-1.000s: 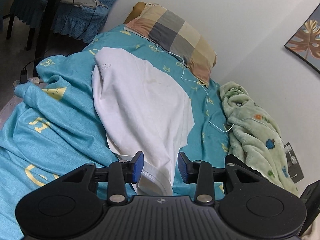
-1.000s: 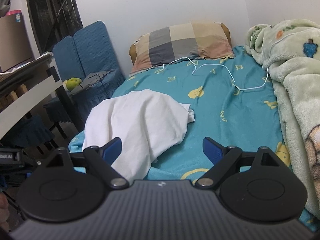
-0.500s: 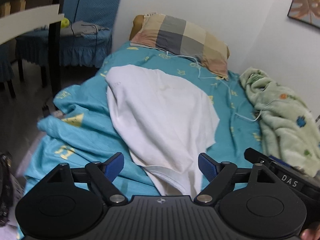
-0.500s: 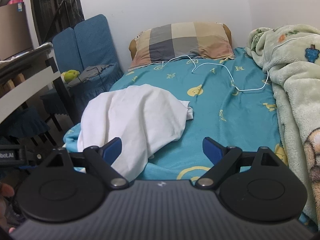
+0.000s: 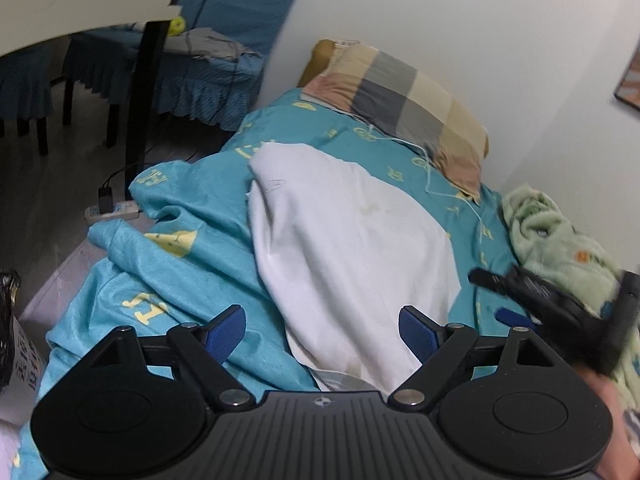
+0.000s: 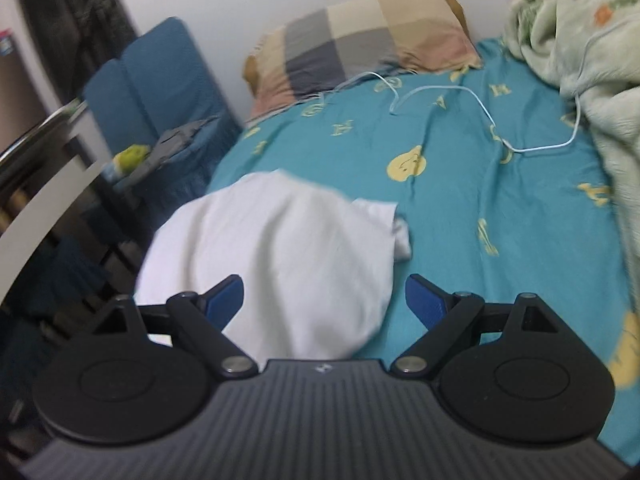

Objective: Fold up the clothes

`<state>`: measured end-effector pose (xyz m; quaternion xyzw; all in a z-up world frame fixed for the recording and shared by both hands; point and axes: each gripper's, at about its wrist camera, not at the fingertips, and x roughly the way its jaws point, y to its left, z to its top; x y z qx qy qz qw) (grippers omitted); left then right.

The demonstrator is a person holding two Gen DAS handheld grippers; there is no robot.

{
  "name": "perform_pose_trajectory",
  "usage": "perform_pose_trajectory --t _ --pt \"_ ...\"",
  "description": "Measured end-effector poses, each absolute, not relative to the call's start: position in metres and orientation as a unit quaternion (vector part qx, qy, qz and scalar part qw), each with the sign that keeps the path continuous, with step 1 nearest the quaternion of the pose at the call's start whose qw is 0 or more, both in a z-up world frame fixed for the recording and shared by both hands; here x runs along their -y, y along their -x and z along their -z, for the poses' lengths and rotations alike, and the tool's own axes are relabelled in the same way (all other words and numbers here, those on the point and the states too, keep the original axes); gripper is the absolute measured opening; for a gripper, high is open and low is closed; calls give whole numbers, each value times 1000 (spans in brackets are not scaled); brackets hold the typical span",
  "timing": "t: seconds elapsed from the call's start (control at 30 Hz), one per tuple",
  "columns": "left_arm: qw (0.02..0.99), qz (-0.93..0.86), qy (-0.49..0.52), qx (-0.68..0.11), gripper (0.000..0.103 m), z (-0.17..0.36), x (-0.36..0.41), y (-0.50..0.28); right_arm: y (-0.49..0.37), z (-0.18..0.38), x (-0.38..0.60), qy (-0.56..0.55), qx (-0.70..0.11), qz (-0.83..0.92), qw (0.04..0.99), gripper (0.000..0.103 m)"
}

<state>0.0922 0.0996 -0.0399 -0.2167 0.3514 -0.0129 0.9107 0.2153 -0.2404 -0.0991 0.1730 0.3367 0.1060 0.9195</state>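
The white garment (image 5: 344, 248) lies in a rumpled heap on the teal bed sheet (image 5: 180, 248), toward the near left part of the bed, well apart from the checked pillow (image 5: 408, 100) at the head. A white cable (image 6: 480, 112) runs across the sheet between the pillow and the green blanket (image 6: 592, 40).

Left gripper (image 5: 320, 330): fingers spread wide, holding nothing, positioned over the near edge of the garment.

Right gripper (image 6: 324, 300): fingers spread wide, holding nothing, facing the garment's near right side. In the left wrist view it appears blurred at the right, beside the blanket.
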Motion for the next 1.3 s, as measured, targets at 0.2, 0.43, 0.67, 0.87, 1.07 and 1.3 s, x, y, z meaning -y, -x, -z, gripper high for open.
perform_pose_trajectory --t 0.2,0.43,0.67,0.87,1.07,1.3 --pt "903 4 251 -349 81 54 -115 -107 -310 155 257 -278 -368 -75 884 79" --pt "893 16 302 -333 76 60 -132 -114 -311 141 224 -173 -360 -149 904 7" --pt "912 37 311 -267 76 33 -136 -89 -217 54 229 -106 -277 -238 925 5" --pt "925 79 273 -251 76 15 -119 -71 -121 47 213 -61 -336 -320 884 5" --pt "932 108 196 -283 75 18 -84 -66 -96 114 206 -122 -473 -294 822 6" --pt "934 139 100 -314 74 28 -29 -81 -100 103 258 -246 -437 -257 826 11"
